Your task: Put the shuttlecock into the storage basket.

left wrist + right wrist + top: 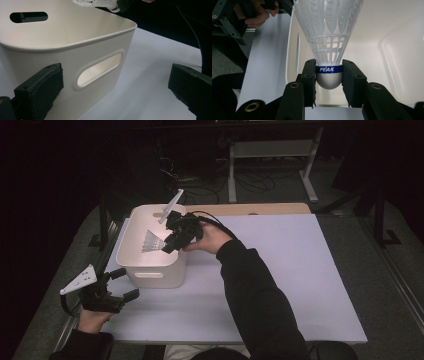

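A white plastic shuttlecock (329, 37) with a blue band marked PEAK is pinched at its cork by my right gripper (329, 75), which is shut on it. In the high view that gripper (169, 245) holds the shuttlecock (151, 242) over the inside of the white bin (131, 262), skirt pointing left. My left gripper (130, 282) stands open at the bin's front left corner, on the table. In the left gripper view its jaws are wide apart, with the bin's wall and handle slot (100, 70) between them, untouched.
The bin stands at the back left of the white table top (280, 270). A wooden board (250, 209) lies along the table's far edge. Beyond it are a white desk frame (270, 150) and cables on the dark floor.
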